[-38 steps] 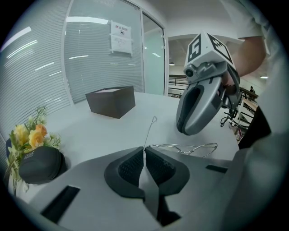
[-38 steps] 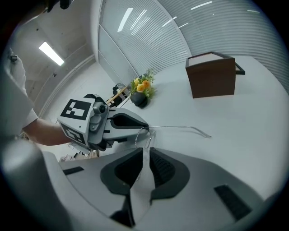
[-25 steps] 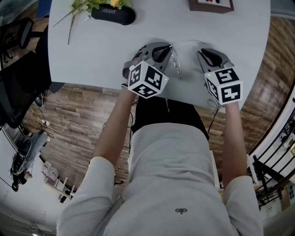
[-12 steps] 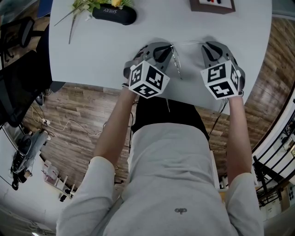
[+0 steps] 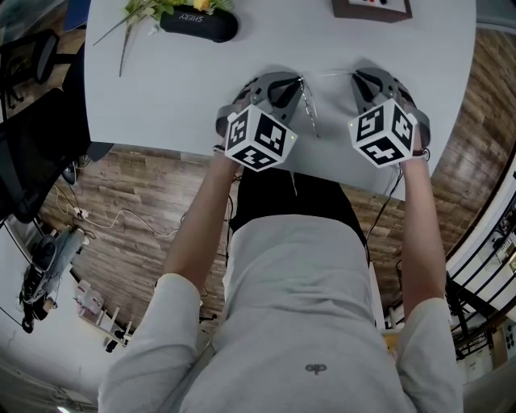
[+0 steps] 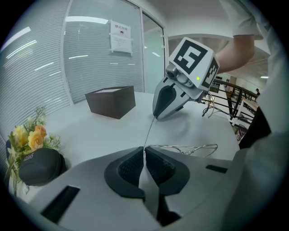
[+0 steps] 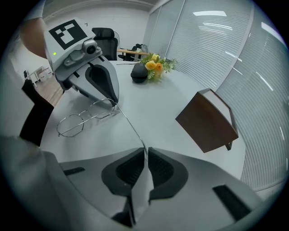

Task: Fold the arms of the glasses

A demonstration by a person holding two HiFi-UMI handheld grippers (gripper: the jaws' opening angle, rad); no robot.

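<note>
Glasses [image 7: 72, 125]: thin wire metal, shiny. Table [image 5: 201, 89]: smooth, matt white. Floor [image 5: 137, 218]: wood planks, grained. Box [image 7: 207, 119]: matt brown, smooth sides.

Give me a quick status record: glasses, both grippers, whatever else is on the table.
glasses: wire-framed, front lying on the white table, one arm stretched out
left gripper: shut on the glasses at the hinge
right gripper: jaws just been closing, shut on that arm's tip
also there: brown box, black case, flowers

Office, blinded glass partitions [image 6: 97, 63], swivel chair [image 7: 106, 41], white table [image 5: 201, 77]
</note>
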